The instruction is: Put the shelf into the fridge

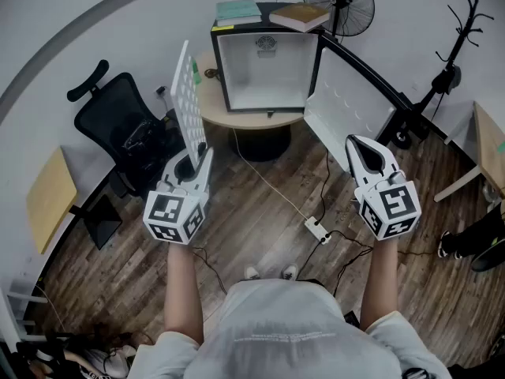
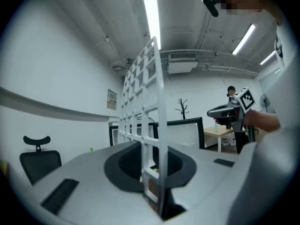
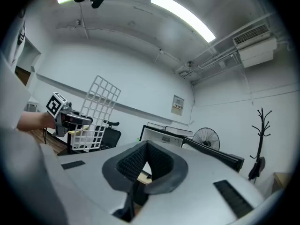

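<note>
Open stretch of wood floor straight up to the mini fridge, cavity facing this way. Door swung out on the right, office chair crowding the left, round table sticking out underneath. Cable and power strip lying underfoot.

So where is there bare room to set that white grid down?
The fridge looks bare inside, between its walls, beside the open door. Its top is crowded with books. The round table shows only a thin bare strip in front.

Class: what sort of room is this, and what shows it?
Probably an office or workroom: a black swivel chair, a wooden desk, a coat stand and ceiling strip lights.
</note>
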